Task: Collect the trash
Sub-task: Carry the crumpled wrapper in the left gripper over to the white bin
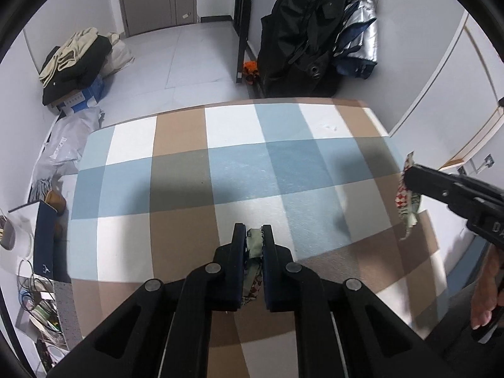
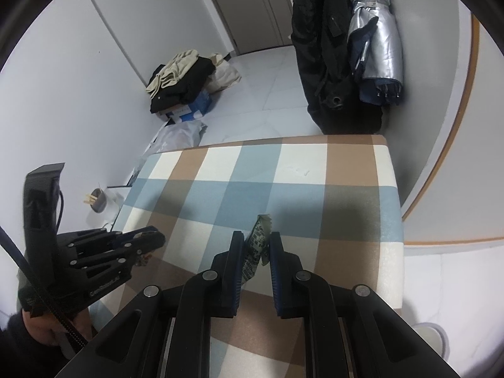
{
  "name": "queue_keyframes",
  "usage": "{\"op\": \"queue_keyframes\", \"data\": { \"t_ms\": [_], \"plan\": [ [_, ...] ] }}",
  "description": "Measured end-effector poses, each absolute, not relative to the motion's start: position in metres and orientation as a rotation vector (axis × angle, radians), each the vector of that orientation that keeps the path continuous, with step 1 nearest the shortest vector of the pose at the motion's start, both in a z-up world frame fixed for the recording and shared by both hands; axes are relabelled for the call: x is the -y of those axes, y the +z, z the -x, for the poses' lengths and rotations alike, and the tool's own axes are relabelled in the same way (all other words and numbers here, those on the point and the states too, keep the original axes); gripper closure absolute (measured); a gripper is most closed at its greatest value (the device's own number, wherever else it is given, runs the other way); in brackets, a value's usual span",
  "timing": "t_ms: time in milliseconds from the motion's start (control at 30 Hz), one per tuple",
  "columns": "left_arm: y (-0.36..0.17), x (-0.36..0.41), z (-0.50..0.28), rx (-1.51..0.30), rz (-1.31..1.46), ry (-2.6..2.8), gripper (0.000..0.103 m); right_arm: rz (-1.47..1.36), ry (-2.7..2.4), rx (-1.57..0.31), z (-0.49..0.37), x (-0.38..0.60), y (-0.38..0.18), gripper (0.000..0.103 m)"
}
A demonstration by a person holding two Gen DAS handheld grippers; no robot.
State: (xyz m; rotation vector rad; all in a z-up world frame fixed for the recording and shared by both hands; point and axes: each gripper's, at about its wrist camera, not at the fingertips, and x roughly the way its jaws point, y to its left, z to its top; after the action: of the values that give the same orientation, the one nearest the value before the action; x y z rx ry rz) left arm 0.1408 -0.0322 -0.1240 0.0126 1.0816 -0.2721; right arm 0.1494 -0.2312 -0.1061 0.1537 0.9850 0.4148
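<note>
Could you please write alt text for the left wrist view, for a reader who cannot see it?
The left gripper is shut on a crumpled wrapper above a blue, tan and white checked tabletop. At the right edge, the right gripper holds another wrapper.

L claw clamped on wrapper over checked table; R claw grips 2nd wrapper

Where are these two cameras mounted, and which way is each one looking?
Left wrist view: rides on the left tongs, looking down at the checked table; tongs pinch a wrapper; the right tongs show too.
Right wrist view: rides on the right tongs, looking down; they hold another wrapper; left tongs show.
Shared: table, clothes pile, hanging coat.
</note>
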Motion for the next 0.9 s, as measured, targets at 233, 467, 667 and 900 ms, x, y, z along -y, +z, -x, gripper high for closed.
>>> {"op": "queue_keyframes", "data": {
  "t_ms": [233, 467, 667, 900],
  "plan": [
    [-0.113, 0.035, -0.125, -1.047, 0.005, -0.316, 0.098, -0.173, 0.397, -0.953, -0.121, 0.235, -0.092, 0.088],
    [-0.089, 0.039, -0.102, -0.957, -0.004, -0.348, 0.098, -0.19, 0.381, -0.866, -0.087, 0.246, -0.052, 0.088],
    [-0.069, 0.048, -0.089, -0.919, 0.026, -0.425, 0.098, -0.188, 0.37, -0.784, -0.051, 0.256, -0.018, 0.088],
    [-0.038, 0.066, -0.072, -0.837, -0.023, -0.448, 0.098, -0.214, 0.35, -0.704, -0.017, 0.277, 0.016, 0.088]
  ]
}}
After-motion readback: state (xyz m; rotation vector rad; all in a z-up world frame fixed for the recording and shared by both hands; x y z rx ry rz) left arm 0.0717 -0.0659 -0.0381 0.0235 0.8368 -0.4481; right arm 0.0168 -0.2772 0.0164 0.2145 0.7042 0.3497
